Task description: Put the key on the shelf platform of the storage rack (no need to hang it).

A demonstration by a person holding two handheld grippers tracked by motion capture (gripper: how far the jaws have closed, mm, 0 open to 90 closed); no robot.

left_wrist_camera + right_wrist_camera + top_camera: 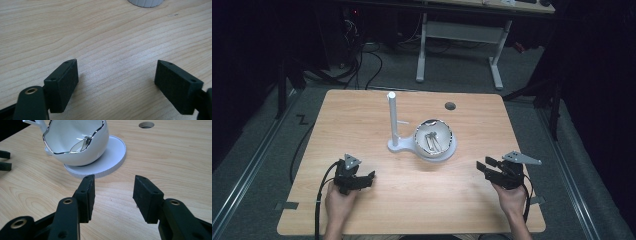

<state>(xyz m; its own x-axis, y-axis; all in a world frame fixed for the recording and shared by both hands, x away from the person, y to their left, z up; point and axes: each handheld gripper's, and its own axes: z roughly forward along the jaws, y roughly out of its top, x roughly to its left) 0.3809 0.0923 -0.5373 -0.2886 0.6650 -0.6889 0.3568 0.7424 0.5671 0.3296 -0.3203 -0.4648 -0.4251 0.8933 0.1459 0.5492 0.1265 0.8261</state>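
Upright white bowl (pixel 435 138) on its stand, metal pieces inside seemingly pointing away, left claw (pixel 368 179) released, right claw (pixel 483 165) released.

A bowl (pixel 434 137) sits on a round base (pixel 451 148) mid-table (pixel 362 110), a post (pixel 392 120) just left of it. Small metal pieces (pixel 432 140) lie inside the bowl (kind unclear). A hole (pixel 450 106) lies behind, to the right.

Each black tool (pixel 488 166) has flat ribbed pads, brass-ringed screw holes and a trailing black cable.
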